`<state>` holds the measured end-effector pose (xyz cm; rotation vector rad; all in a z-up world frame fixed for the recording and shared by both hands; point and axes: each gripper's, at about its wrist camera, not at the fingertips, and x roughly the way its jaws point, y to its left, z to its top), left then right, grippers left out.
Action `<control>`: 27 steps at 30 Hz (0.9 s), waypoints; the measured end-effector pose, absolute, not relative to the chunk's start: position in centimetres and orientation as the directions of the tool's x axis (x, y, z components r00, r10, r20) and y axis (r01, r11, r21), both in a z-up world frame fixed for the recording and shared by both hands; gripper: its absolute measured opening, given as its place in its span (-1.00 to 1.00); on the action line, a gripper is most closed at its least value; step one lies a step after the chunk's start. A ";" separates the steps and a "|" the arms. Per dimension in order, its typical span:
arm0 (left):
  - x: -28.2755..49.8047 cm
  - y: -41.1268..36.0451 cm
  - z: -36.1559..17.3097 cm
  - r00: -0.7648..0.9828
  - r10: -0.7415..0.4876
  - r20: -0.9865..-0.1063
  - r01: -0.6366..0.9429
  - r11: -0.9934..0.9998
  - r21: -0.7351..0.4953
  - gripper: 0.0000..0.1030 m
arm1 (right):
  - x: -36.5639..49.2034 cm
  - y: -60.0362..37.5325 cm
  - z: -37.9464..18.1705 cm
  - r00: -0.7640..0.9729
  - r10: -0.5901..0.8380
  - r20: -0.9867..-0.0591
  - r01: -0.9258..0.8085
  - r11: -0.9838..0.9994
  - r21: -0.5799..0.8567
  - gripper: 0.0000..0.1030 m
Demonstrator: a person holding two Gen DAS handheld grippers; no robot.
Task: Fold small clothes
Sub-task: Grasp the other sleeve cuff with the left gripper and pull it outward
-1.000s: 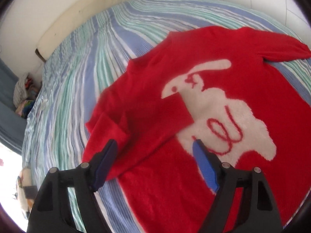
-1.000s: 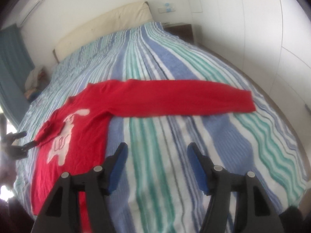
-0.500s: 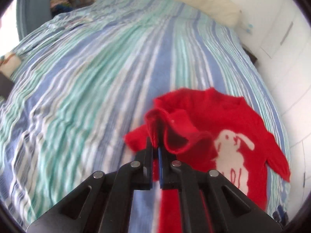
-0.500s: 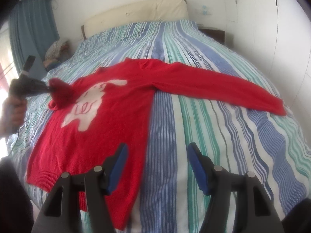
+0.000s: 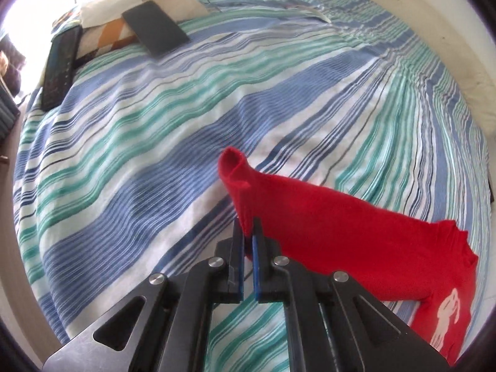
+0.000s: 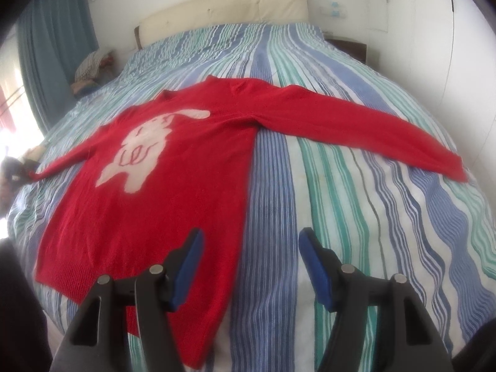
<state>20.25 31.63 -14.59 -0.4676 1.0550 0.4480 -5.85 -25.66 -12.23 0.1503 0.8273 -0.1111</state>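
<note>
Left wrist view: the left gripper (image 5: 248, 232) has its jaws pinched narrow on the cuff end of a sleeve (image 5: 310, 217) of the red sweater (image 5: 403, 263). The cuff opening stands up just past the jaws, and the sleeve runs off to the right, lifted above the striped bedspread (image 5: 155, 139), toward the sweater's body at the lower right edge. At the far left a patterned pillow (image 5: 102, 24) carries a dark flat device (image 5: 155, 28), with a second dark device (image 5: 60, 68) beside it.

Right wrist view: the right gripper (image 6: 249, 266) hovers with jaws wide and nothing between them, above the near edge of the bed. The red sweater (image 6: 192, 170) lies flat, face up, showing a white rabbit figure (image 6: 145, 145); its hem is near, its collar far. One sleeve (image 6: 372, 127) stretches flat to the right; the other sleeve (image 6: 68, 158) runs left to the blurred left gripper (image 6: 17, 170). A cream headboard (image 6: 223, 9) stands at the far end.
</note>
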 end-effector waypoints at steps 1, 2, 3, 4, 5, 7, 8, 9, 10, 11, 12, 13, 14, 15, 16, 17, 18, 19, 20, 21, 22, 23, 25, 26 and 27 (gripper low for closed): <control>20.0 31.9 -14.8 0.412 0.137 -0.901 -0.567 0.812 -0.136 -0.96 | -5.8 -25.6 -12.3 0.670 -0.041 -0.741 0.157 0.984 0.087 0.22; 20.1 32.3 -15.3 0.394 0.144 -0.908 -0.585 0.801 -0.127 -0.96 | -5.8 -25.6 -12.4 0.668 -0.043 -0.743 0.158 0.984 0.085 0.22; 20.0 33.0 -15.9 0.377 0.134 -0.917 -0.606 0.784 -0.134 -0.96 | -5.7 -25.6 -12.5 0.667 -0.045 -0.744 0.159 0.984 0.082 0.22; 19.9 33.8 -16.7 0.359 0.114 -0.926 -0.626 0.765 -0.148 -0.96 | -5.7 -25.6 -12.5 0.666 -0.047 -0.744 0.159 0.984 0.080 0.22; 19.7 34.5 -17.6 0.343 0.093 -0.935 -0.644 0.748 -0.162 -0.96 | -5.8 -25.6 -12.5 0.667 -0.048 -0.744 0.159 0.984 0.080 0.22; 19.3 35.0 -18.6 0.334 0.072 -0.940 -0.656 0.734 -0.177 -0.96 | -5.8 -25.6 -12.5 0.667 -0.051 -0.743 0.161 0.984 0.077 0.22; 19.3 34.9 -18.7 0.336 0.078 -0.938 -0.649 0.741 -0.171 -0.96 | -5.9 -25.7 -12.5 0.668 -0.052 -0.743 0.163 0.984 0.077 0.22; 19.3 34.6 -18.7 0.335 0.091 -0.938 -0.642 0.751 -0.156 -0.96 | -5.9 -25.7 -12.5 0.667 -0.053 -0.743 0.166 0.983 0.079 0.22; 19.3 34.3 -18.7 0.333 0.105 -0.937 -0.636 0.758 -0.141 -0.96 | -5.9 -25.8 -12.5 0.667 -0.053 -0.744 0.168 0.982 0.081 0.22; 19.4 34.0 -18.7 0.330 0.116 -0.937 -0.632 0.764 -0.127 -0.96 | -5.9 -25.9 -12.6 0.666 -0.053 -0.744 0.171 0.982 0.082 0.22; 19.4 33.9 -18.7 0.328 0.122 -0.937 -0.629 0.768 -0.120 -0.96 | -5.9 -26.0 -12.6 0.666 -0.053 -0.744 0.173 0.981 0.085 0.22; 19.4 33.9 -18.7 0.327 0.122 -0.937 -0.629 0.768 -0.119 -0.96 | -5.9 -26.1 -12.5 0.667 -0.053 -0.743 0.175 0.981 0.087 0.22; 19.5 33.9 -18.8 0.328 0.118 -0.937 -0.631 0.766 -0.124 -0.96 | -5.9 -26.1 -12.5 0.668 -0.052 -0.742 0.175 0.980 0.089 0.22; 19.5 34.0 -18.9 0.330 0.114 -0.937 -0.631 0.765 -0.129 -0.95 | -6.0 -26.1 -12.5 0.669 -0.051 -0.742 0.175 0.980 0.091 0.22; 19.4 34.1 -19.0 0.333 0.110 -0.936 -0.631 0.764 -0.135 -0.95 | -6.0 -26.1 -12.5 0.670 -0.051 -0.741 0.174 0.981 0.090 0.22; 19.4 34.1 -19.1 0.337 0.107 -0.935 -0.629 0.764 -0.139 -0.95 | -6.0 -26.1 -12.5 0.670 -0.053 -0.741 0.174 0.981 0.087 0.22; 19.3 34.2 -19.1 0.340 0.103 -0.935 -0.627 0.766 -0.144 -0.94 | -6.1 -26.0 -12.5 0.669 -0.054 -0.741 0.173 0.981 0.085 0.22; 19.4 34.4 -19.2 0.343 0.097 -0.934 -0.626 0.765 -0.150 -0.91 | -6.1 -26.0 -12.5 0.668 -0.055 -0.742 0.174 0.981 0.084 0.22; 19.2 34.5 -19.2 0.346 0.090 -0.934 -0.626 0.764 -0.158 -0.89 | -6.1 -26.0 -12.5 0.666 -0.057 -0.744 0.175 0.981 0.082 0.22; 19.1 34.7 -19.2 0.350 0.080 -0.934 -0.624 0.763 -0.169 -0.88 | -6.0 -26.0 -12.6 0.665 -0.057 -0.745 0.176 0.981 0.082 0.22; 18.8 35.0 -19.3 0.354 0.069 -0.933 -0.621 0.763 -0.179 -0.88 | -6.0 -25.9 -12.6 0.665 -0.059 -0.745 0.177 0.981 0.081 0.22; 18.6 35.2 -19.2 0.359 0.061 -0.931 -0.615 0.766 -0.186 -0.87 | -6.0 -25.9 -12.5 0.665 -0.061 -0.744 0.179 0.981 0.079 0.22; 18.0 35.3 -18.7 0.373 0.055 -0.926 -0.597 0.778 -0.195 -0.76 | -6.0 -25.8 -12.5 0.668 -0.064 -0.741 0.180 0.981 0.078 0.22; 17.7 35.3 -18.2 0.380 0.061 -0.923 -0.590 0.784 -0.191 -0.68 | -6.0 -25.7 -12.5 0.670 -0.064 -0.740 0.179 0.981 0.077 0.22; 17.2 35.0 -17.5 0.388 0.079 -0.918 -0.585 0.791 -0.179 -0.41 | -6.0 -25.6 -12.4 0.670 -0.064 -0.739 0.177 0.981 0.076 0.22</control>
